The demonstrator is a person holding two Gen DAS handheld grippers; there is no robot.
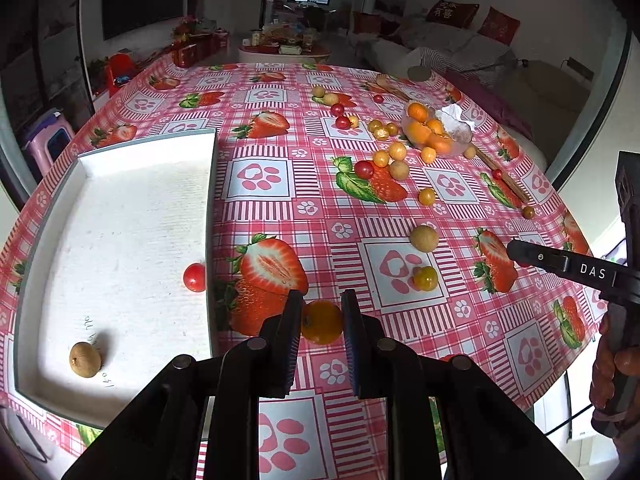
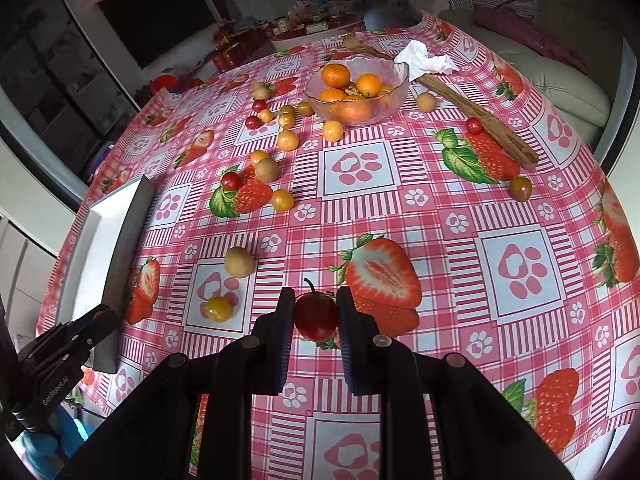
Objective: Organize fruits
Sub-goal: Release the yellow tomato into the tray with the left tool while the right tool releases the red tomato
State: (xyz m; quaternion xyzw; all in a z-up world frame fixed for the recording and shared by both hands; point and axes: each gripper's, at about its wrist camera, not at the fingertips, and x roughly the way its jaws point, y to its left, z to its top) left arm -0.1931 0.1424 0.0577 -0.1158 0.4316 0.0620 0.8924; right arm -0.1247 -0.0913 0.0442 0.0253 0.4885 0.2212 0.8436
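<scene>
My left gripper (image 1: 322, 320) is shut on an orange tomato (image 1: 322, 322), held just right of the white tray (image 1: 120, 216). The tray holds a red cherry tomato (image 1: 195, 277) and a brown longan (image 1: 85, 359). My right gripper (image 2: 316, 316) is shut on a red cherry tomato with a stem (image 2: 316, 317), above the tablecloth. Its arm shows in the left wrist view (image 1: 560, 260). A longan (image 2: 239, 262) and a yellow tomato (image 2: 218, 309) lie to its left. Several small fruits (image 2: 280, 140) are scattered farther off.
A glass bowl (image 2: 394, 80) of oranges stands at the far side, with a crumpled tissue (image 2: 424, 60) and a wooden fork (image 2: 480, 120) beside it. The left gripper shows at the tray's near corner in the right wrist view (image 2: 72, 340). The table edge curves close on the right.
</scene>
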